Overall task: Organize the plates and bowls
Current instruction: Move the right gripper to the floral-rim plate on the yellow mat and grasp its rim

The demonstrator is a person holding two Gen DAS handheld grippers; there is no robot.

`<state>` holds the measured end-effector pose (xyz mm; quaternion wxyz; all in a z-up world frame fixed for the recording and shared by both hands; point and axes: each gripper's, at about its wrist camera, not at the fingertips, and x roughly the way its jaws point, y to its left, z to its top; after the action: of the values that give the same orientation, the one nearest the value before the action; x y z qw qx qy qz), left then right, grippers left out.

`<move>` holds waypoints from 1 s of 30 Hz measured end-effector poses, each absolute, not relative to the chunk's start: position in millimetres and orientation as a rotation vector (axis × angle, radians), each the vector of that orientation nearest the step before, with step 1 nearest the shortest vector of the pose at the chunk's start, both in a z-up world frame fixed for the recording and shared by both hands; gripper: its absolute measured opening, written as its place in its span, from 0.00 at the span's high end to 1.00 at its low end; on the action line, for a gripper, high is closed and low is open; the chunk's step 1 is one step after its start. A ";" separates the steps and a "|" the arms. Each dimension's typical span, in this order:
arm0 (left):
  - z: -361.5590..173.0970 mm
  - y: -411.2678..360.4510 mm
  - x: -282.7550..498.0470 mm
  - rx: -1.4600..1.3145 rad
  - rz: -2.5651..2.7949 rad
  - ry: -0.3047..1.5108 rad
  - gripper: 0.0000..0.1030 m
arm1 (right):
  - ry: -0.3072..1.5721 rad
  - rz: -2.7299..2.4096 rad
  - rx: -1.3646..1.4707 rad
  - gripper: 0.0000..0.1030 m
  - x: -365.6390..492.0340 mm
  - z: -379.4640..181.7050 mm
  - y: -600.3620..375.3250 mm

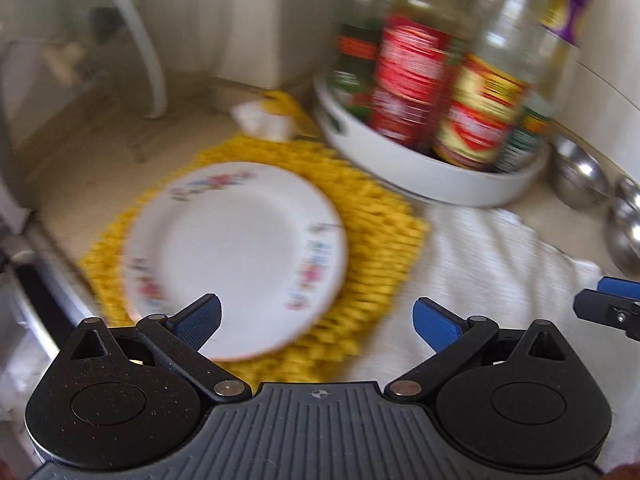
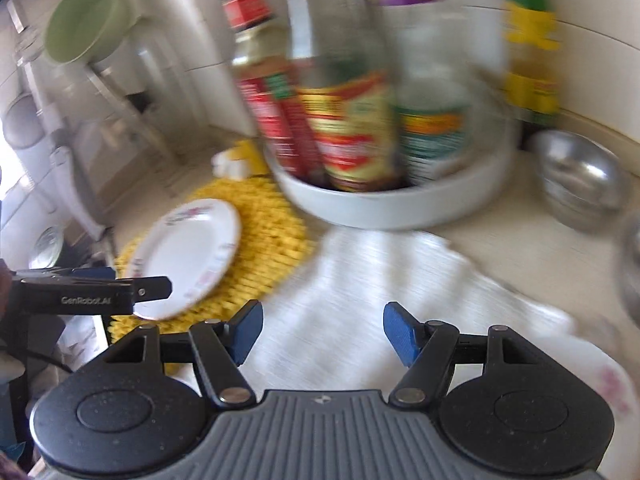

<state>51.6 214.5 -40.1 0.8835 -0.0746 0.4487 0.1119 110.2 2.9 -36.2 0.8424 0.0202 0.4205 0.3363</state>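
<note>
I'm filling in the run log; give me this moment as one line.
left gripper: jaws open, empty | right gripper: jaws open, empty | floral plate: on yellow mat | steel bowls: on counter

Pale tiled wall (image 1: 240, 20), beige countertop (image 1: 80, 168), soft daylight

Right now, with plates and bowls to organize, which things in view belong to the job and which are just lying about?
Belongs to the job:
- floral plate on the yellow mat
- steel bowls
- green bowl, up at the back
- second floral plate, only its edge showing

Just lying about:
- white tray of sauce bottles
- white cloth
</note>
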 end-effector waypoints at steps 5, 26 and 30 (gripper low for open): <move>-32.7 260.8 47.7 -0.156 0.324 0.911 0.00 | 0.889 0.775 0.011 0.34 118.5 -35.4 54.7; -61.6 329.9 75.9 -0.162 0.266 0.949 0.00 | 1.006 0.767 -0.045 0.45 141.5 -69.5 167.8; -66.7 332.2 81.5 -0.167 0.238 0.957 0.00 | 1.017 0.762 -0.051 0.48 142.4 -75.4 176.7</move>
<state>81.5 332.2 -66.7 0.8775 -0.0799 0.4590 0.1141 142.4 176.7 -75.4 0.8045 -0.0237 0.4751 0.3557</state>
